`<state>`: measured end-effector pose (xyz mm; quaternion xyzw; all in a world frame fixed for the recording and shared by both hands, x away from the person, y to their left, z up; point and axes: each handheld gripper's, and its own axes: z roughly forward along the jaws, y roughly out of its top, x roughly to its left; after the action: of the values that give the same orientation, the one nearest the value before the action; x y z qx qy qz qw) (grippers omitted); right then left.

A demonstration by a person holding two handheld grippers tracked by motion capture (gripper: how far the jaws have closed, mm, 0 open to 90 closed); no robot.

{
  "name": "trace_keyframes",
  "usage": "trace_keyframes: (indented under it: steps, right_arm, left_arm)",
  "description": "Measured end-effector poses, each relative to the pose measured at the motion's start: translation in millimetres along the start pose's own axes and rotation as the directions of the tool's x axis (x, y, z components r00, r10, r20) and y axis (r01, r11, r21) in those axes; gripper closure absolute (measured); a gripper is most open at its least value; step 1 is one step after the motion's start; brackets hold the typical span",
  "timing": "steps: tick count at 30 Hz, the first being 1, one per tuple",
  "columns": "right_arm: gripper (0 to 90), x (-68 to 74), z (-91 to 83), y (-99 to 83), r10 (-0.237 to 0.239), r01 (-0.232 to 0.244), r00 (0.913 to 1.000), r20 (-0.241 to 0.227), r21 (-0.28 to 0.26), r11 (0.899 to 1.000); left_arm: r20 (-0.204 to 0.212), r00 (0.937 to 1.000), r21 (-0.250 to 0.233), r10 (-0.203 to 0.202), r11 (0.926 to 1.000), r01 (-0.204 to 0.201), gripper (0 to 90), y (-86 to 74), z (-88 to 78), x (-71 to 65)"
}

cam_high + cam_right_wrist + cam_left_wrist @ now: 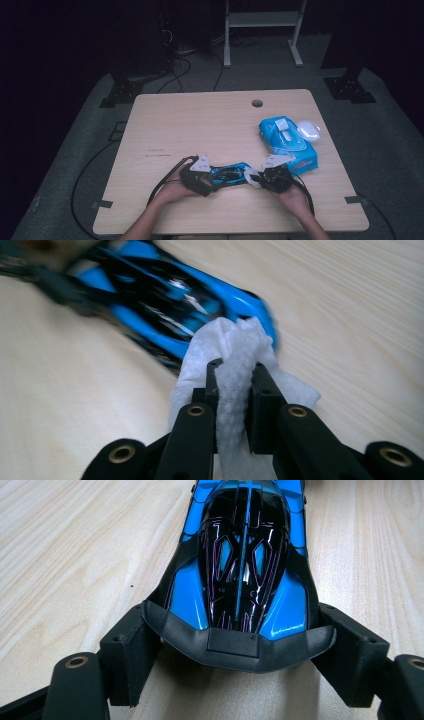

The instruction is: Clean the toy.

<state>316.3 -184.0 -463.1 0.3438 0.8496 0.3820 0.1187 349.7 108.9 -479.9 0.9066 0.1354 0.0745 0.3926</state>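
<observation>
The blue toy car lies near the table's front edge, bare wood beyond. The left gripper clamps its rear; the right gripper pinches a white wipe against its nose.

black tongs w/ brass-ringed screw holes, grey 3-cornered top plates, trailing black cables

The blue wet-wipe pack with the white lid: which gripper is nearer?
Right. The right gripper sits just in front of the blue wet-wipe pack; the left gripper is farther left, beyond the blue toy car.
</observation>
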Motion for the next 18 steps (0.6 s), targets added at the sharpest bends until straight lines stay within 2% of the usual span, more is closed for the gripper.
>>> trace_keyframes:
  steps: [1, 2, 4, 6, 11, 16, 18]
  right_arm:
    - [81.6, -3.7, 1.0, -1.3, -0.003, 0.002, 0.9994, 0.035, 0.018, 1.000]
    - [81.6, -10.5, 2.6, -5.5, 0.022, -0.024, 0.9986, 0.049, 0.037, 0.999]
    - [81.6, -11.6, 2.5, -5.9, 0.037, -0.038, 0.9986, 0.039, 0.029, 0.999]
    - [81.6, -11.8, 3.5, -3.8, 0.031, -0.033, 0.9983, 0.048, 0.028, 0.999]
    - [81.5, -25.0, 14.8, 8.9, 0.068, -0.070, 0.9925, 0.102, 0.020, 0.997]
    - [81.5, -27.9, 28.9, 23.3, 0.062, -0.063, 0.9935, 0.096, 0.011, 0.998]
    - [81.3, -32.6, 36.0, 27.7, 0.085, -0.087, 0.9932, 0.079, 0.021, 0.996]
  left_arm:
    - [0.000, 1.0000, 0.000, 0.000, 1.0000, 0.000, 24.2, 0.0, 0.0, 0.0]
    - [0.000, 1.0000, 0.000, -0.001, 1.0000, 0.001, 24.2, 0.0, 0.0, -0.1]
    - [-0.001, 1.0000, 0.000, -0.003, 1.0000, 0.003, 24.2, 0.0, 0.0, -0.2]
    - [0.000, 1.0000, 0.000, -0.002, 1.0000, 0.002, 24.3, -0.1, 0.0, 0.0]
    - [0.003, 1.0000, -0.003, -0.003, 1.0000, 0.003, 24.3, 0.0, 0.6, 0.2]
    - [0.006, 1.0000, -0.004, -0.004, 1.0000, 0.004, 24.3, -0.2, 0.8, 0.6]
    - [0.005, 1.0000, -0.002, -0.005, 1.0000, 0.005, 24.4, 0.1, 0.9, 0.5]
